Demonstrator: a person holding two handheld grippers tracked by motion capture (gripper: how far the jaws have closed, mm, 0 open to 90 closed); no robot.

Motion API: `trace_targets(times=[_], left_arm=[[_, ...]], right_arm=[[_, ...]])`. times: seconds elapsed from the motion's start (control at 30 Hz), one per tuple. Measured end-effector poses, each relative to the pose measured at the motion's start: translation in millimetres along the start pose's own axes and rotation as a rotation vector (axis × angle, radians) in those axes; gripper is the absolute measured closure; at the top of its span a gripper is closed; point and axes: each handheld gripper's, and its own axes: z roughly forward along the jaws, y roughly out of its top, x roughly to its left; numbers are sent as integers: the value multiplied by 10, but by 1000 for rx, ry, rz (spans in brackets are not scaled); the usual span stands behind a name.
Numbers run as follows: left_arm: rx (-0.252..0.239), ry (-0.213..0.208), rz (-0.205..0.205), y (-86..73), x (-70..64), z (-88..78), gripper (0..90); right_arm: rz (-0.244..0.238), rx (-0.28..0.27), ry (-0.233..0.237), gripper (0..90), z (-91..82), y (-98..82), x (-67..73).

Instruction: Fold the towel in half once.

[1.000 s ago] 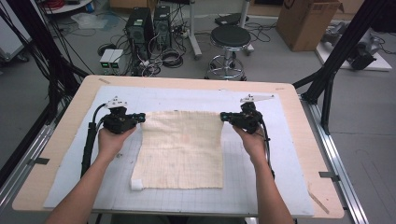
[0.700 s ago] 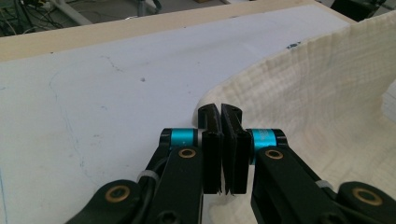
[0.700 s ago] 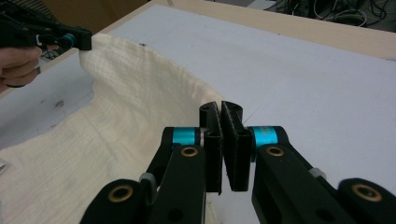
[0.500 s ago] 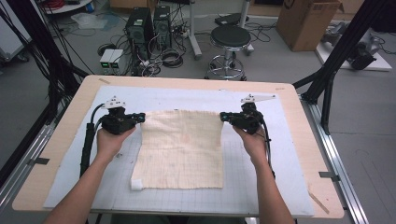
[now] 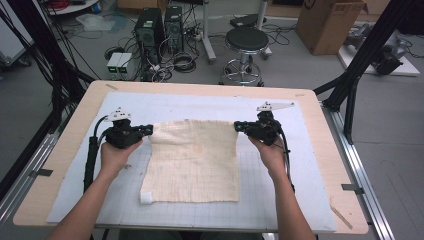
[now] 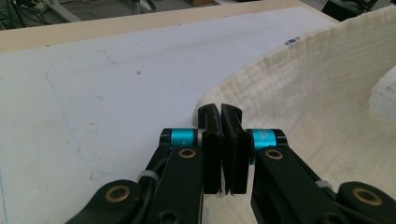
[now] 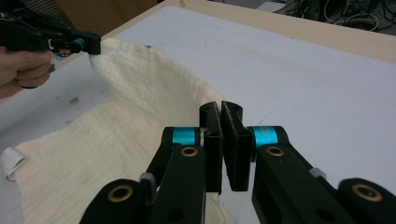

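A cream cloth (image 5: 194,162) with a loose, waffle-like woven grid lies on a pale grey-white mat (image 5: 280,200) printed with fine squares, and the mat covers a light wooden table (image 5: 55,165). The cloth is roughly square and soft; its two far corners are lifted off the mat while the rest lies flat, and the near left corner carries a small white tag (image 5: 145,198) curled into a roll.

The left gripper (image 5: 148,129) is clamped on the far left corner; in the left gripper view its black ribbed pads (image 6: 210,122) stand pressed together with the cloth's hem pinched between them, and the fabric (image 6: 322,88) sweeps up and away in a curved fold. The right gripper (image 5: 238,126) is clamped on the far right corner in the same manner, its pads (image 7: 211,116) together over the textured edge. Between the two grips the far edge runs nearly straight, with a slight sag
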Motion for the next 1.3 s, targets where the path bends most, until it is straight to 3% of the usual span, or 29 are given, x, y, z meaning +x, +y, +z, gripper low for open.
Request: trace_targets(times=[0.57, 1.17, 1.3], left_arm=[[-10, -28, 9, -82, -43, -102, 867], [-1, -71, 33, -284, -147, -286, 867], [0, -78, 55, -312, -195, -335, 867]], right_arm=[[10, -26, 38, 874, -101, -215, 19], [-17, -25, 81, 872, -207, -392, 198], [-24, -18, 84, 872, -225, -451, 224]])
